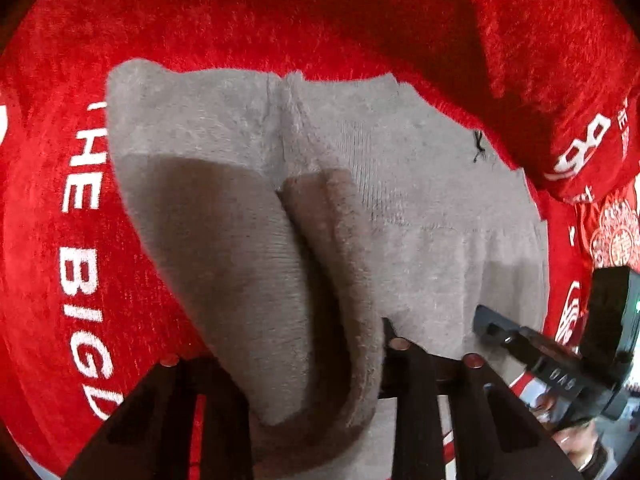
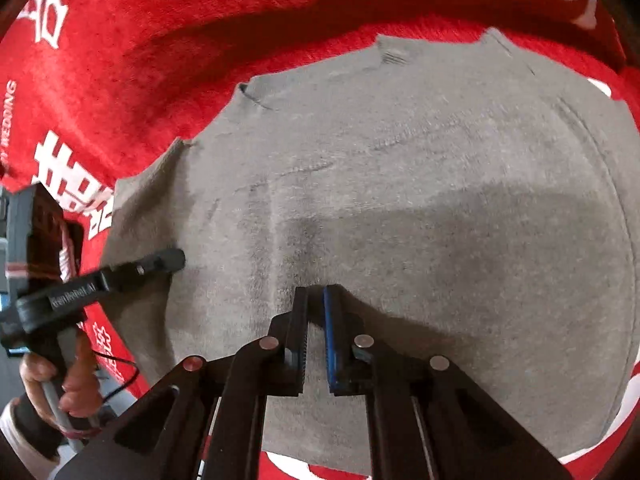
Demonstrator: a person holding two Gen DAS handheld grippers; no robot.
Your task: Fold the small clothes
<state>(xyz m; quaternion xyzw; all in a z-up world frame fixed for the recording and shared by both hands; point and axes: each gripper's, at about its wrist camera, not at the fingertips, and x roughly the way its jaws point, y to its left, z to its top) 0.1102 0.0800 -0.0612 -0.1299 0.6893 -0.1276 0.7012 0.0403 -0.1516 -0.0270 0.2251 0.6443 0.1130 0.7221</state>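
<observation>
A grey fuzzy garment [image 2: 420,184] lies spread flat on a red cloth [image 2: 168,40]. My left gripper [image 1: 320,360] is shut on a doubled-over edge of the garment [image 1: 280,264] and holds it lifted above the flat part [image 1: 432,216]. The cloth hides most of its fingers. My right gripper [image 2: 316,300] hovers just over the garment's middle, its jaws a narrow gap apart with nothing between them. The left gripper also shows in the right wrist view [image 2: 168,260] at the garment's left edge. The right gripper shows in the left wrist view [image 1: 486,320].
The red cloth [image 1: 80,240] with white lettering covers the surface all around the garment. It rises in a fold at the back [image 1: 540,60]. A hand [image 2: 76,380] holds the left gripper's handle. A thin black cable [image 2: 120,360] hangs by it.
</observation>
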